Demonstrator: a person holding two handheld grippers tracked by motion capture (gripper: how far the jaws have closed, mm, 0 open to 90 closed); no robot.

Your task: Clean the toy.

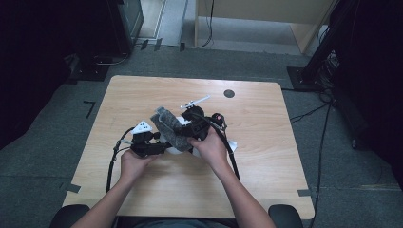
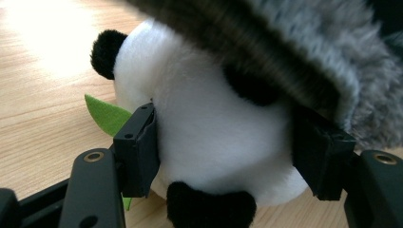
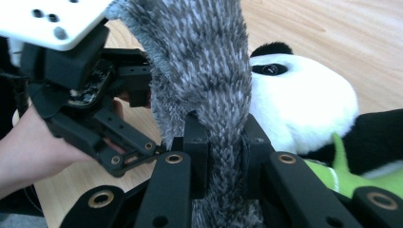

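Note:
A panda plush (image 2: pixel 214 128) with a white head and black ears lies on the wooden table (image 1: pixel 256 142), a green leaf (image 2: pixel 107 114) at its side. My left gripper (image 2: pixel 228 152) is shut on its head, one pad pressing into each side. A strip of grey furry fabric (image 3: pixel 204 61) drapes over the panda's head (image 3: pixel 304 104). My right gripper (image 3: pixel 222 142) is shut on this fabric, which rises between its jaws. In the high view both grippers meet mid-table, the left gripper (image 1: pixel 159 142) left of the fur (image 1: pixel 168 126), the right gripper (image 1: pixel 190 130) just right of it.
A thin white stick-like object (image 1: pixel 195 102) lies behind the grippers, and a small dark disc (image 1: pixel 229 93) sits near the table's far edge. Cables trail from both grippers toward the person. The person's left hand (image 3: pixel 38 152) is close beside my right jaws.

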